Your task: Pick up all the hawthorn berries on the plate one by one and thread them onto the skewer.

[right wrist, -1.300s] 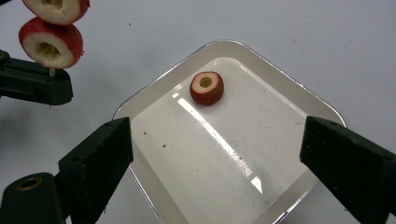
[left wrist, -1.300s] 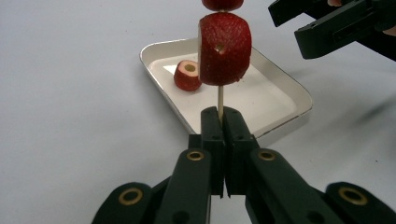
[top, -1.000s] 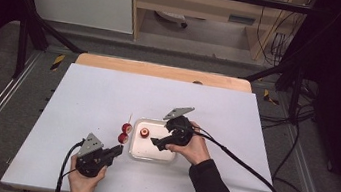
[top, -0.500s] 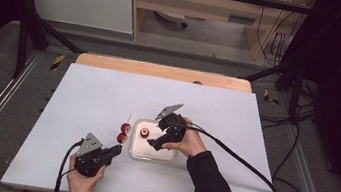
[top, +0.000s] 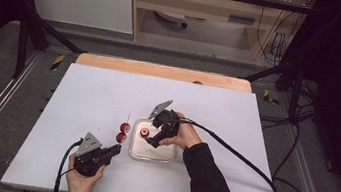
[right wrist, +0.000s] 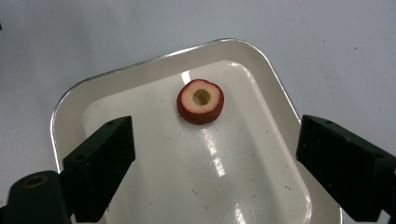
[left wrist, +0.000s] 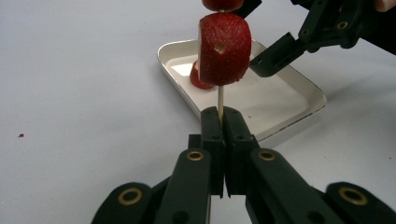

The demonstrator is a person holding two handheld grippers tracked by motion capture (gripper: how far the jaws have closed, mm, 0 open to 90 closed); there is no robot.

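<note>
The right claw [right wrist: 212, 168] hangs wide open, empty, the apple ring [right wrist: 200, 101] at its twelve o'clock in the tray [right wrist: 261, 65], while the left claw [left wrist: 223, 122] pinches the skewer [left wrist: 220, 99].

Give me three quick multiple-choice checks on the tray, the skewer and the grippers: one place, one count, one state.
1. Where is the loose fruit slice?
A. in the tray
B. on the bare table
C. between the right jaws

2. How many pieces sit on the skewer?
A. none
B. two
C. five

3. How is the left gripper?
A. wide open
B. shut on the skewer
C. shut on the tray

A: it lies on the tray floor. B: the high view shows two. B: its jaws pinch the stick.
</note>
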